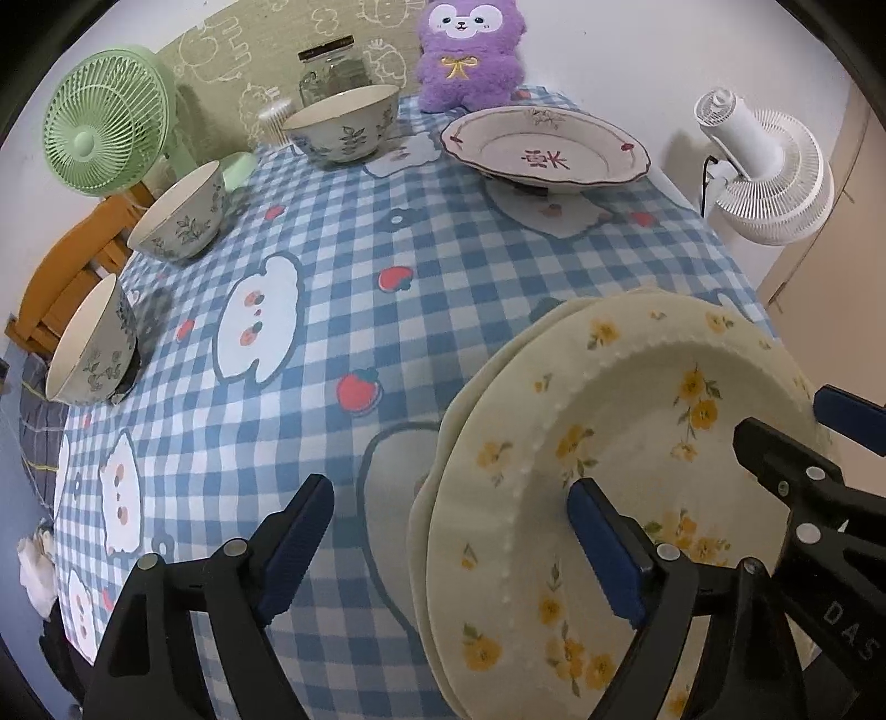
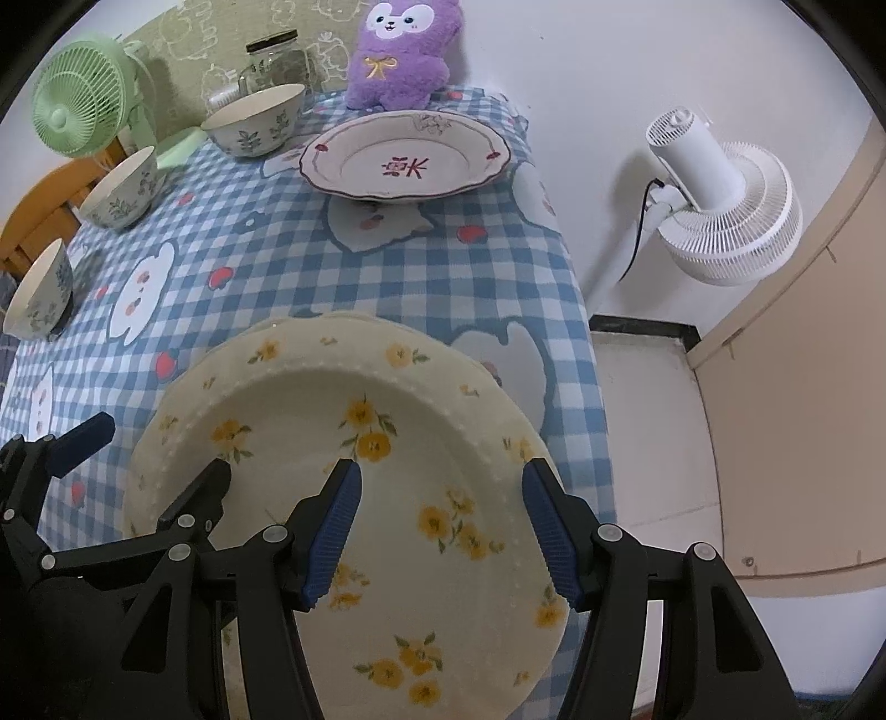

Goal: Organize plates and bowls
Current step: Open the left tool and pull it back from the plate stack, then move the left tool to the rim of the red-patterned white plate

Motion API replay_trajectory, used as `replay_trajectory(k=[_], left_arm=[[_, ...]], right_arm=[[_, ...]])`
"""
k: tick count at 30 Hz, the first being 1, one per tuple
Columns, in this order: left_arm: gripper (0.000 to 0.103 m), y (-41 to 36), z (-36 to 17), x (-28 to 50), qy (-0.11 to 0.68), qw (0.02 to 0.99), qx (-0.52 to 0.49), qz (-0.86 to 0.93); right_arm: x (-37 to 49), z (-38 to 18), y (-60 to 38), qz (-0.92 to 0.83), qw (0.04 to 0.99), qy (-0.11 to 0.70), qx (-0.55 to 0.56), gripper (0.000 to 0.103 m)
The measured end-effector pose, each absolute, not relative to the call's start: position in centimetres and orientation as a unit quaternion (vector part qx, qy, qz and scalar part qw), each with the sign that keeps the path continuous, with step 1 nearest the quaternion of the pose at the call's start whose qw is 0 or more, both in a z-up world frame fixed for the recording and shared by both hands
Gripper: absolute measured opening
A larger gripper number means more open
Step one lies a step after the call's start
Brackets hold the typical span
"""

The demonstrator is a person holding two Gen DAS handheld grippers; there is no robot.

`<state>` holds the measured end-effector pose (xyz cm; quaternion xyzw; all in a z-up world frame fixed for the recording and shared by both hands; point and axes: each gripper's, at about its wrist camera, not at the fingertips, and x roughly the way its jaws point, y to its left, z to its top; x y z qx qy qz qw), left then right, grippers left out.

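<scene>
A cream plate with yellow flowers (image 1: 609, 387) (image 2: 310, 399) lies on a second plate like it (image 1: 437, 443) at the near right of the checked tablecloth (image 1: 332, 266). My left gripper (image 1: 451, 554) (image 2: 144, 465) is open wide over the stack's left rim, with one finger over the cloth and one over the plate. My right gripper (image 2: 443, 531) (image 1: 808, 426) is open above the plate's right half, its outer finger at the rim. A scalloped white plate with red characters (image 1: 545, 147) (image 2: 407, 155) sits at the back. Three leaf-patterned bowls (image 1: 343, 127) (image 1: 183, 216) (image 1: 94, 343) line the left side.
A purple plush toy (image 1: 470, 50) and a glass jar (image 1: 332, 66) stand at the back edge. A green fan (image 1: 105, 122) is at the back left, beside a wooden chair (image 1: 66, 277). A white fan (image 2: 725, 199) hangs beyond the table's right edge, which drops to the floor.
</scene>
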<state>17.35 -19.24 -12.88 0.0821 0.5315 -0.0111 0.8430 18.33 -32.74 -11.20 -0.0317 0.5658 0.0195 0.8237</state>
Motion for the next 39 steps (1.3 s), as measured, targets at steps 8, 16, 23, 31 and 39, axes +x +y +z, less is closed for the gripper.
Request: replay_trajectory(k=[8, 16, 23, 31, 39], left_arm=[[0.082, -19.6, -12.3, 18.1, 0.538, 0.839, 0.077, -0.011], [0.082, -20.5, -10.2, 17.6, 0.530, 0.845, 0.061, -0.032], [0.082, -21.1, -7.3, 18.2, 0.517, 0.853, 0.042, -0.058], [0.083, -20.8, -4.6, 19.5, 0.493, 0.867, 0.055, -0.053], [0.084, -20.4, -2.6, 21.7, 0.483, 0.873, 0.050, -0.053]], right_arm=[[19.1, -10.8, -33.4, 0.039, 0.814, 0.580, 0.002, 0.064], [19.5, -8.2, -33.9, 0.071, 0.822, 0.564, -0.012, 0.068], [20.4, -5.2, -34.0, 0.092, 0.839, 0.536, -0.018, 0.070], [22.2, -2.9, -33.8, 0.125, 0.843, 0.523, -0.011, 0.070], [24.5, -0.4, -33.1, 0.131, 0.863, 0.486, -0.045, 0.070]])
